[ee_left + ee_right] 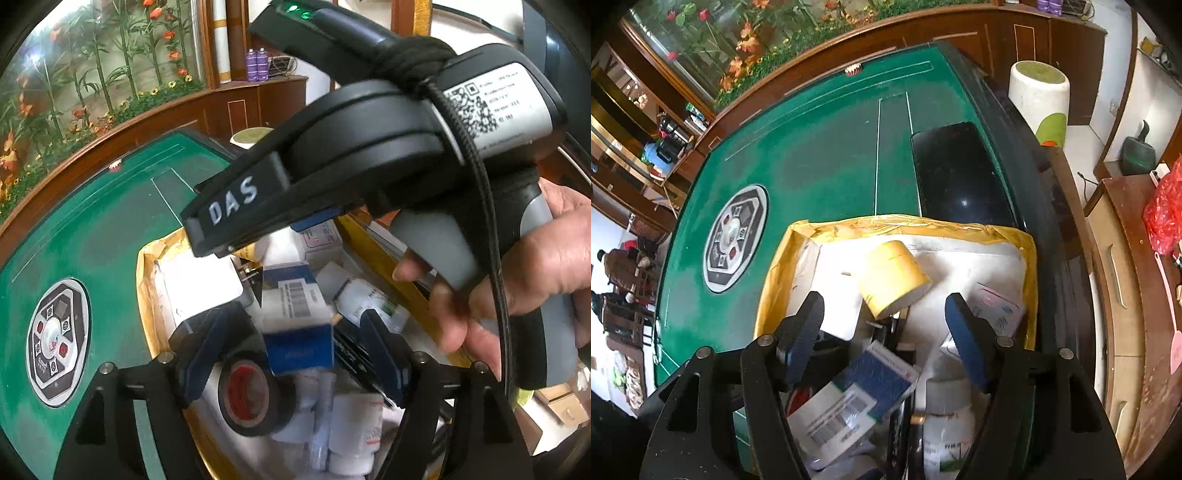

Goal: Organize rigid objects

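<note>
Here, the left gripper [299,332] is spread wide above the box [147,295], a blue carton [295,325] seen loose between its fingers. The right gripper [886,332] is likewise held open, with the yellow tape roll [892,277] lying just beyond it.

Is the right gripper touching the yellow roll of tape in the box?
Apart. In the right wrist view the right gripper is open, and the yellow tape roll lies beyond its fingertips in the box, with the box's white lining showing on both sides.

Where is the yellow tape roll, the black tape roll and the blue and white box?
yellow tape roll [892,277]: right wrist view, on its side.
black tape roll [249,395]: left wrist view, on its red core.
blue and white box [297,321]: left wrist view, on its top face.
</note>
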`<state>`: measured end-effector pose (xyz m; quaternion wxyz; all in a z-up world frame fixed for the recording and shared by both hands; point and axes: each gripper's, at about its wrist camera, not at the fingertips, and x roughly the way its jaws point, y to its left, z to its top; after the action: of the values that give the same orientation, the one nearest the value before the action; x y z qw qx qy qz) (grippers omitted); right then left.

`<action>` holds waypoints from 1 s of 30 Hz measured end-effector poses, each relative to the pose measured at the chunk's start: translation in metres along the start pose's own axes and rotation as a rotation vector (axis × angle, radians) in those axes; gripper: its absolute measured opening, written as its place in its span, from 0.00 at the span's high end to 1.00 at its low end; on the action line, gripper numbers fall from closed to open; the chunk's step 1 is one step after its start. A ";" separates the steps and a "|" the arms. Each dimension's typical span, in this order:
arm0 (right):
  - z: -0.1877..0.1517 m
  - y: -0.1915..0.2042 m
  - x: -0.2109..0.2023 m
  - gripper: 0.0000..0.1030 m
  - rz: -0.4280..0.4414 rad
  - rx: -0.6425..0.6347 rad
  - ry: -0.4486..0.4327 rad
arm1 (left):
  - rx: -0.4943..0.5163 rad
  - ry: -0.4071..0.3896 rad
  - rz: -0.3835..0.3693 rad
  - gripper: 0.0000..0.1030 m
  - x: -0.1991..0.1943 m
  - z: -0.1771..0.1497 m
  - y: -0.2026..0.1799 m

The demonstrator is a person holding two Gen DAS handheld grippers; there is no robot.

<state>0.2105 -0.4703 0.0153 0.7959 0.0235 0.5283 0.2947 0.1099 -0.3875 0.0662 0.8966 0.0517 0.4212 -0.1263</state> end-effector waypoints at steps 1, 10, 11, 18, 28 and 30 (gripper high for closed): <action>-0.002 0.001 -0.004 0.34 -0.003 0.005 -0.008 | 0.007 -0.010 -0.010 0.27 -0.005 -0.001 0.000; -0.064 0.042 -0.106 0.33 -0.268 -0.051 -0.260 | -0.057 -0.076 -0.112 0.27 -0.073 -0.029 0.031; -0.072 0.046 -0.116 0.33 -0.296 -0.056 -0.294 | -0.054 -0.090 -0.098 0.26 -0.082 -0.034 0.035; -0.160 0.074 -0.124 0.14 -0.491 0.018 -0.308 | -0.014 -0.075 -0.004 0.21 -0.131 -0.065 0.060; -0.201 0.123 -0.132 0.14 -0.492 0.081 -0.391 | 0.141 -0.274 0.009 0.21 -0.184 -0.079 0.071; -0.212 0.118 -0.120 0.14 -0.402 0.154 -0.329 | 0.081 -0.219 -0.006 0.21 -0.168 -0.082 0.085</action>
<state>-0.0558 -0.4908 0.0624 0.9094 0.0260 0.4069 0.0818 -0.0309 -0.2589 0.1419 0.9340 0.0727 0.3154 -0.1510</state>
